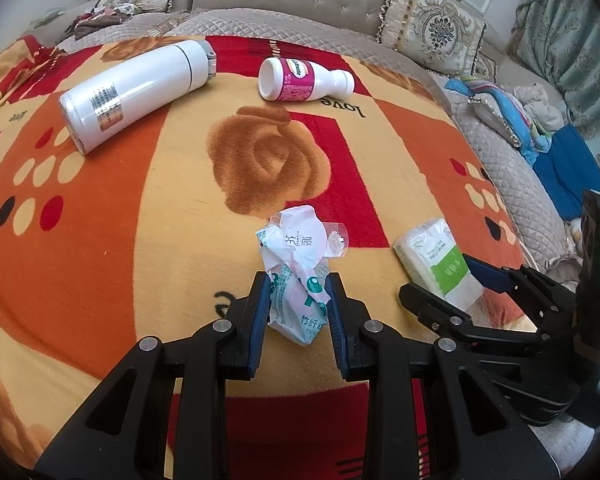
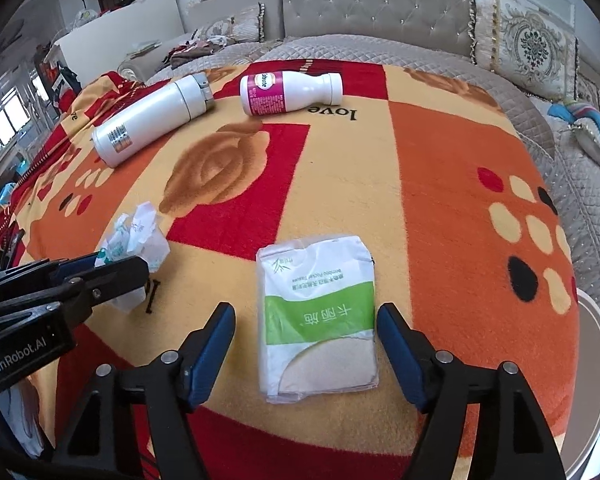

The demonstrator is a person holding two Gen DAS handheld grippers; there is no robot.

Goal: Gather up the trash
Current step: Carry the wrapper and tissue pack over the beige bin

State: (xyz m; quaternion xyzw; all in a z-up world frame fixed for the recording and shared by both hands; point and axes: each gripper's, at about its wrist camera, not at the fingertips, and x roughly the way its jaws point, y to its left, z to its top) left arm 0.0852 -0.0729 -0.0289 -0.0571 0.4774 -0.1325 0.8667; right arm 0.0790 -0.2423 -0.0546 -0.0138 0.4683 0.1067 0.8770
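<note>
The left claw [image 1: 298, 300] pinches a crumpled wrapper [image 1: 296, 256] on the blanket [image 1: 140, 220]; the right claw [image 2: 306, 344] gapes wide around a tissue packet [image 2: 320, 320], pads clear of it.

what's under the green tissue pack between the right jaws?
The tissue pack lies flat on the patterned blanket; only blanket shows around its edges. Whatever sits directly beneath it is covered. The right gripper straddles it, open, pads not touching.
</note>
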